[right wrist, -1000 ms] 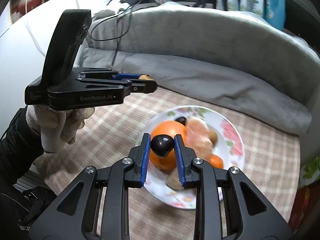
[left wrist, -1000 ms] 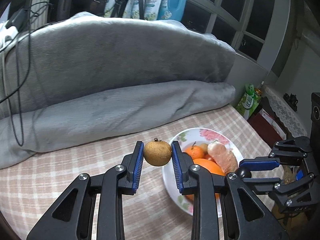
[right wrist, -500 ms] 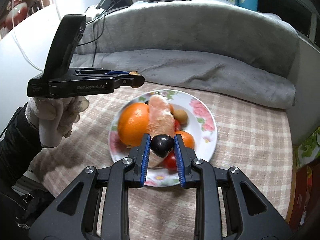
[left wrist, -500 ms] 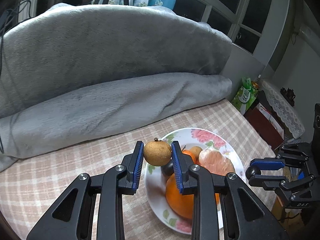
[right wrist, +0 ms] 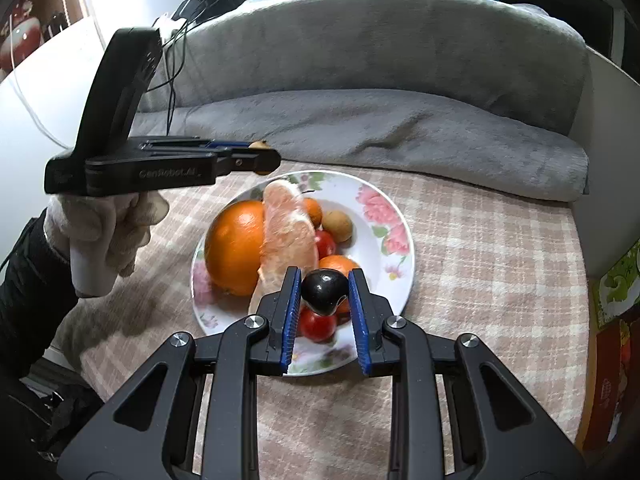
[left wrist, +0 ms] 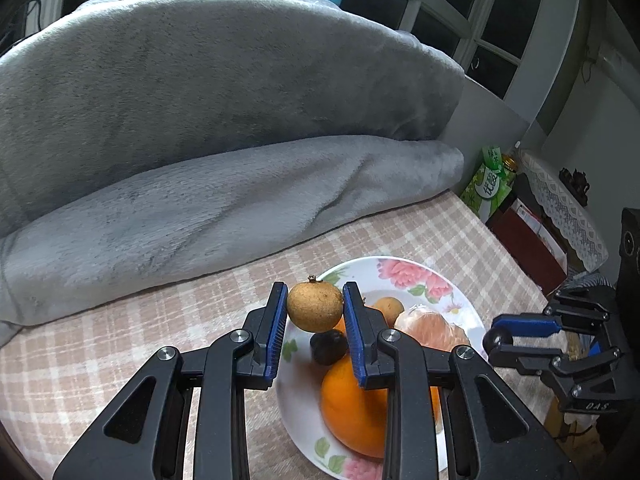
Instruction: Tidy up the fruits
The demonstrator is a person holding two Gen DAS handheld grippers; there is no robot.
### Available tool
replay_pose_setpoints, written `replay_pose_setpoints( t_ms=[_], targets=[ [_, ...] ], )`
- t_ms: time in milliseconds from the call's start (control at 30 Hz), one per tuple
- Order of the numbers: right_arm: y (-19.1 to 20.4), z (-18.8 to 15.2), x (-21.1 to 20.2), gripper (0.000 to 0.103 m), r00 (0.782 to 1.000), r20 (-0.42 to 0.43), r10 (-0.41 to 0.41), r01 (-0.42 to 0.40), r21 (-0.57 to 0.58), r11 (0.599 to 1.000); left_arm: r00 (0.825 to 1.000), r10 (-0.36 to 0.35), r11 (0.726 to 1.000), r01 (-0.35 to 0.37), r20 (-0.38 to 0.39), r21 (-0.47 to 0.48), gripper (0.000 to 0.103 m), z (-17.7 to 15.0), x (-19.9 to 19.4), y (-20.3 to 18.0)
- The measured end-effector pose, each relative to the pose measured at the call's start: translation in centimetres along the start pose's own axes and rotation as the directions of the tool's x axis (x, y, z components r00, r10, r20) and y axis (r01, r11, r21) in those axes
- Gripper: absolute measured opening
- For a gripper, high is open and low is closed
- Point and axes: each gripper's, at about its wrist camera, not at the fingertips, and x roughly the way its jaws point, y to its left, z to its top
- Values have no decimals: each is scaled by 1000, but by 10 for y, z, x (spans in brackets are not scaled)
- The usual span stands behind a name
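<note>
My left gripper (left wrist: 315,300) is shut on a brown longan (left wrist: 315,309), held above the left rim of the flowered plate (left wrist: 404,274). On the plate lie a large orange (left wrist: 352,412), a peeled citrus segment (left wrist: 432,328), a dark fruit (left wrist: 329,346) and a second longan (left wrist: 386,308). My right gripper (right wrist: 324,280) is shut on a dark glossy fruit (right wrist: 324,291) over the plate's (right wrist: 384,216) near side, above cherry tomatoes (right wrist: 318,326). The left gripper (right wrist: 260,156), held by a gloved hand (right wrist: 104,224), hangs over the plate's far left rim.
A checked cloth (right wrist: 480,264) covers the table. A rolled grey blanket (left wrist: 224,200) lies along the far edge. A green carton (left wrist: 488,184) and a red box (left wrist: 528,240) stand off the table's right side. Cables (right wrist: 172,80) hang at the back left.
Both grippers shifted across the table and dipped a little. The longan now hangs over the plate's rim; the dark fruit went from above the large orange to the plate's near side. Both grips unchanged.
</note>
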Motion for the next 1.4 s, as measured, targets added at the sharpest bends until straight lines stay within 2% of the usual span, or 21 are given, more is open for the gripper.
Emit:
replay_pose_setpoints(
  t_ms=[767, 800, 933, 1033, 1300, 1333, 1367, 1400],
  targets=[
    [-8, 9, 19, 26, 1000, 7, 24, -24, 0, 1000, 1000, -7, 1000, 7, -4, 14, 27, 3, 4, -3],
    [-8, 9, 18, 28, 1000, 10, 23, -23, 2, 1000, 1000, -8, 1000, 8, -4, 14, 27, 3, 4, -3],
    [-8, 10, 13, 50, 999, 33, 30, -30, 12, 999, 1000, -11, 1000, 11, -6, 18, 27, 2, 3, -4],
    [-6, 10, 5, 52, 998, 52, 30, -31, 18, 999, 1000, -16, 1000, 16, 1, 16, 33, 1, -2, -4],
    [-2, -2, -19, 52, 995, 101, 18, -24, 60, 998, 999, -19, 1000, 19, 42, 11, 33, -8, -28, -8],
    [-1, -4, -21, 56, 994, 106, 10, -17, 64, 998, 999, -20, 1000, 19, 48, 12, 33, -10, -33, -9],
    [0, -6, -24, 64, 994, 110, 3, -11, 67, 998, 998, -17, 1000, 16, 55, 14, 33, -12, -38, -11],
    [2, -9, -28, 67, 993, 116, -5, -3, 71, 998, 998, -14, 1000, 13, 60, 18, 34, -14, -42, -13]
  ],
)
